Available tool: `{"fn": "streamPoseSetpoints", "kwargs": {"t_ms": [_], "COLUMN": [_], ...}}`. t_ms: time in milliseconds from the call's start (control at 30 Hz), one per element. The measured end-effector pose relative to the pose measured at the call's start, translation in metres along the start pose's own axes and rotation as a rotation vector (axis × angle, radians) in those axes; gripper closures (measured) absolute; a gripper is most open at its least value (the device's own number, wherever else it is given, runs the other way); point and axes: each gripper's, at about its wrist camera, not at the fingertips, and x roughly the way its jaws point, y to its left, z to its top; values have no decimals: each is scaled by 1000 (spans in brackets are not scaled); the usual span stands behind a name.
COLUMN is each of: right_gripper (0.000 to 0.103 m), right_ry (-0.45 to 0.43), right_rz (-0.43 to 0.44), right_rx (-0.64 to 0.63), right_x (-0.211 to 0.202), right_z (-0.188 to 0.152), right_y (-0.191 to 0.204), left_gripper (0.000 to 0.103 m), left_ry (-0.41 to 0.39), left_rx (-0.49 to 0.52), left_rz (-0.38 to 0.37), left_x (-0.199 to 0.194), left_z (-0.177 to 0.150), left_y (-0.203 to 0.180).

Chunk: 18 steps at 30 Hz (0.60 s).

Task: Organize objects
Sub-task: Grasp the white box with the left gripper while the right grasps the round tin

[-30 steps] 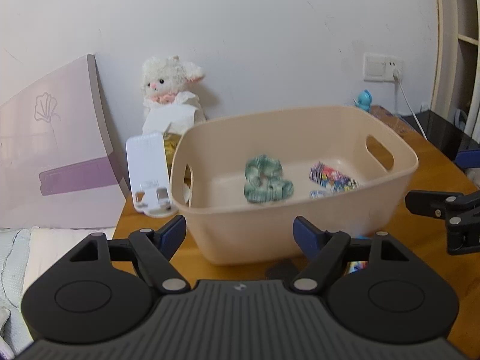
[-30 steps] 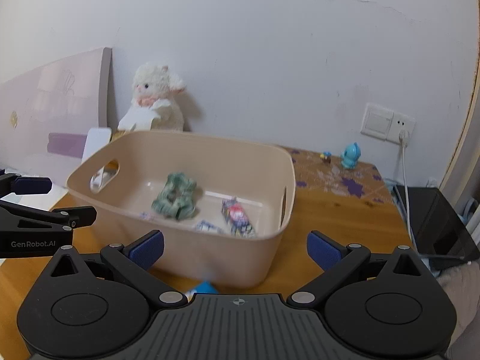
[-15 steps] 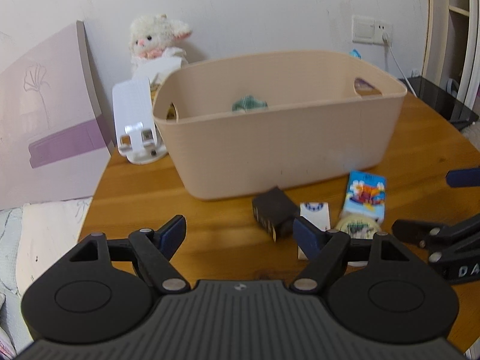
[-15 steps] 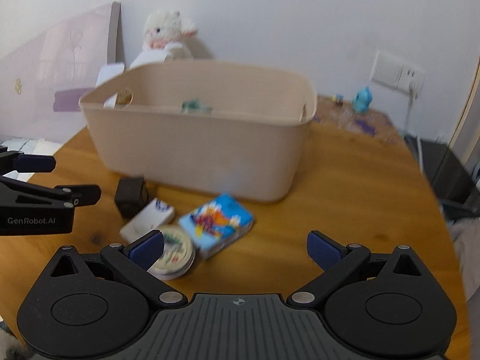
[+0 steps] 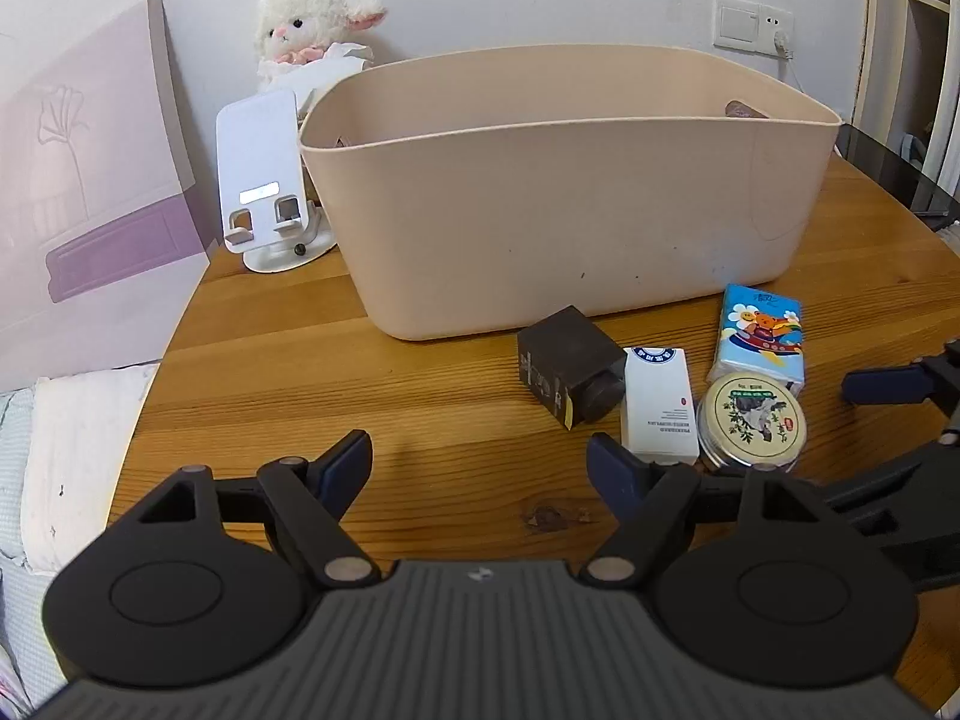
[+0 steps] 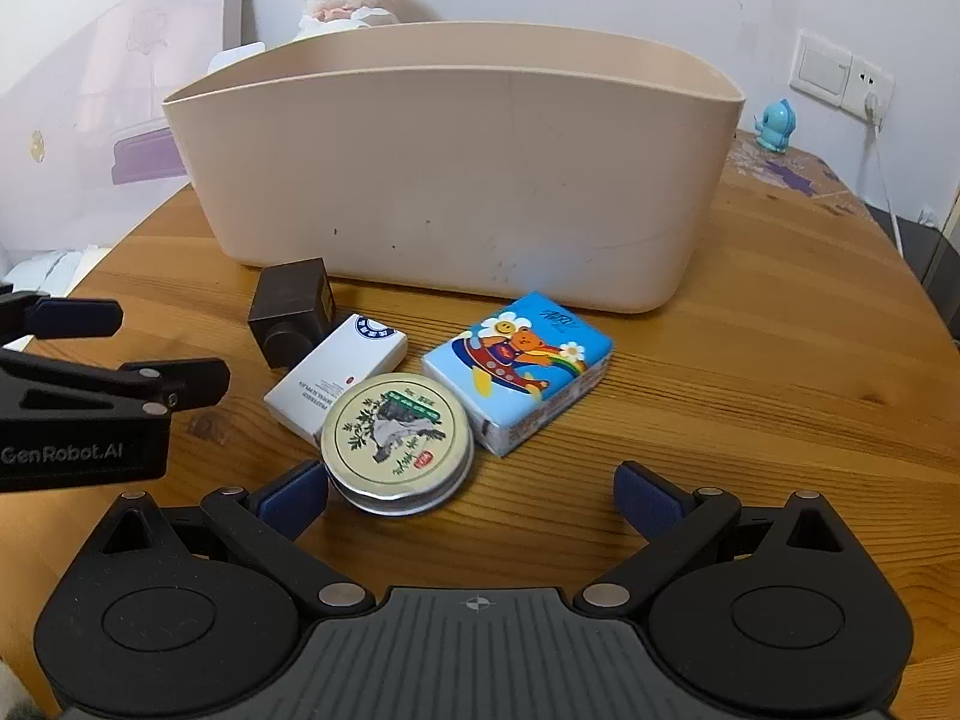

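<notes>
- The beige plastic basket (image 5: 564, 204), smooth-walled with rounded corners, stood on the wooden table (image 5: 420, 420); four small items lay clustered just before its front wall.
- These were a dark cube-shaped box (image 6: 291, 309), a white rectangular carton (image 6: 336, 375), a round metal tin (image 6: 396, 441) with a printed lid, and a soft blue tissue pack (image 6: 519, 369) bearing a cartoon bear; the tin touched both carton and pack.
- The left gripper (image 5: 480, 468) hovered wide open, grasping nothing; the right gripper (image 6: 471, 495) likewise gaped empty, its left finger just beside the tin.
- A plush lamb (image 5: 312, 30) and a white phone stand (image 5: 264, 180) stood behind the basket; only the right view showed a blue figurine (image 6: 774, 126).
</notes>
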Motion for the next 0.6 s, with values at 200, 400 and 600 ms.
{"fn": "streamPoseSetpoints", "kwargs": {"t_ms": [200, 400, 600], "right_gripper": [0, 5, 11], "right_ry": [-31, -36, -36], "right_rz": [-41, -55, -54], "right_rx": [0, 4, 1], "right_x": [6, 4, -1], "right_z": [1, -1, -4], "right_y": [-1, -18, -38], "left_gripper": [23, 23, 23], "left_ry": [1, 1, 15], "left_rx": [-28, -9, 9], "left_rz": [-22, -48, -101], "left_x": [2, 3, 8], "left_z": [2, 3, 2], "left_y": [1, -10, -26]}}
